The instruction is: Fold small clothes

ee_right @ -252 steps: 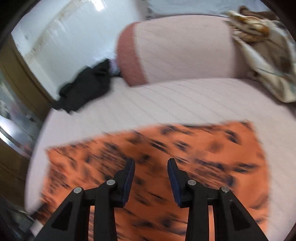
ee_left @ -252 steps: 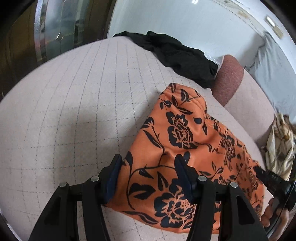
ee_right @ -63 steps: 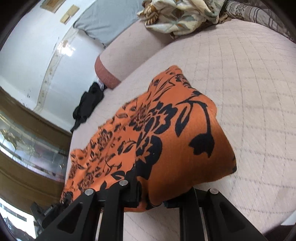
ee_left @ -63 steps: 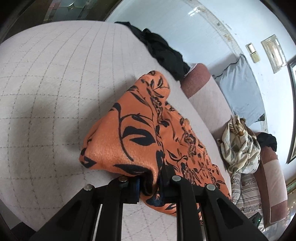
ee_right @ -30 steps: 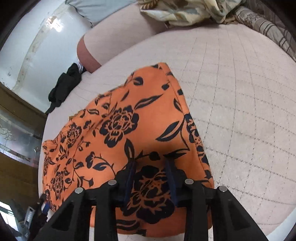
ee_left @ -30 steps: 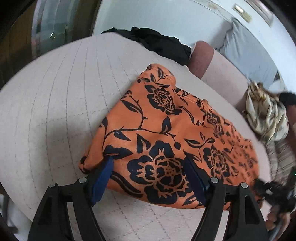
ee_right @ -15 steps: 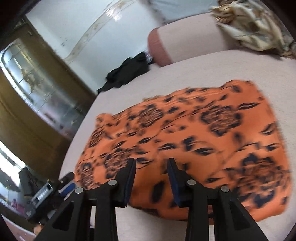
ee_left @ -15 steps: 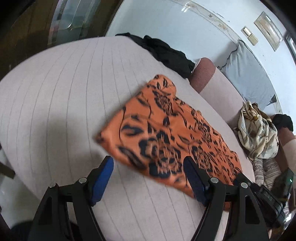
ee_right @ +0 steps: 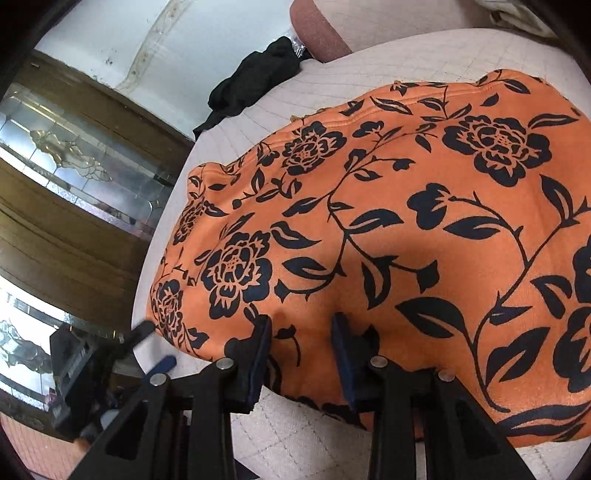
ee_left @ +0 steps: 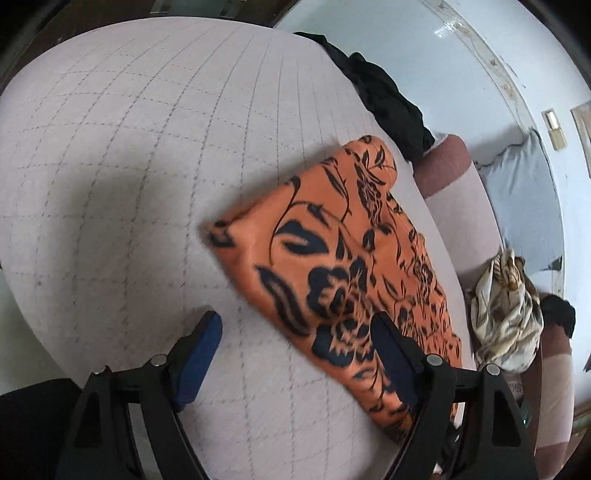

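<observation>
- Orange fabric printed with black flowers and vines, a small folded garment, lies flat on a pale pink quilted cushion stitched in a diamond grid.
- In the left wrist view the garment runs from 1 o'clock down to 5 o'clock; its near corner sits at centre.
- The left gripper hovers over the cushion with its jaws opening; the blue-padded right finger overlaps the garment's lower edge, the left finger is over bare cushion, and neither presses cloth.
- The right gripper points at the garment's near edge at 6 o'clock; its jaws stand a narrow way apart, with cloth behind the gap and nothing clamped.
- A crumpled black garment lies at 11 o'clock in the right wrist view, beside a reddish-brown bolster end.
- A cream and brown patterned cloth is heaped at 3 o'clock in the left wrist view.
</observation>
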A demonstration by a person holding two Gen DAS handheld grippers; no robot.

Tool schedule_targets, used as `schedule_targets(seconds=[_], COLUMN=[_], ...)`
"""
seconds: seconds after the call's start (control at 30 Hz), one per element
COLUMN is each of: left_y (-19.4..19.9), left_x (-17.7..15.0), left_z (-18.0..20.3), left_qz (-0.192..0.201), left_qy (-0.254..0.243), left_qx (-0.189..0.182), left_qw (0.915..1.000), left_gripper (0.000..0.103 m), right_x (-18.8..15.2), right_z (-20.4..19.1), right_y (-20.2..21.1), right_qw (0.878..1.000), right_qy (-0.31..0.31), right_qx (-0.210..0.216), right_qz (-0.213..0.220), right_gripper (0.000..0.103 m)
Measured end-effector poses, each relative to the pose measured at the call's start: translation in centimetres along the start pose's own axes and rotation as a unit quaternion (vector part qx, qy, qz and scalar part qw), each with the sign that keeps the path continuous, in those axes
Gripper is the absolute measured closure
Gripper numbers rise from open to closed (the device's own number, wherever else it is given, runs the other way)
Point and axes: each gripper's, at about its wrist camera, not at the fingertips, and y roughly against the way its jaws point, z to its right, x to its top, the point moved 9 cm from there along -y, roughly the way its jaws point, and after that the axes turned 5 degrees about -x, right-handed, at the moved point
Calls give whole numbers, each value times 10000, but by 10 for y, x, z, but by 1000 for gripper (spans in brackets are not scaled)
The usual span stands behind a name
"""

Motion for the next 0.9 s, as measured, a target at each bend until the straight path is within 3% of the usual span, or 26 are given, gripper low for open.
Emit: schedule_targets(seconds=[0.2, 0.27, 0.33, 0.63, 0.73, 0.9], left_y=[-18, -23, -31, -42, -40, -22], left_x=[12, 10, 5, 9, 10, 4], left_z=[19, 29, 37, 39, 54, 113], left_qz=[101, 131, 79, 153, 243, 729], left_qy=[43, -147, -439, -443, -951, -2045], left_qx=[-156, -103, 12, 92, 451, 495], left_qw=[9998, 9998, 9990, 9989, 9941, 9749], left_gripper=[21, 37, 66, 65, 82, 86], right_x=[-2, -1, 0, 2, 8, 35], right_z=[-4, -5, -5, 1, 10, 63], right_y=[1, -2, -3, -1, 8, 50], right_qw=[9990, 9989, 9989, 9996, 9997, 9946], right_qy=[386, 413, 425, 270, -27, -848], right_qx=[-217, -223, -210, 33, 253, 108], right_qz=[79, 77, 65, -89, -66, 594], right_gripper=[67, 68, 70, 77, 77, 77])
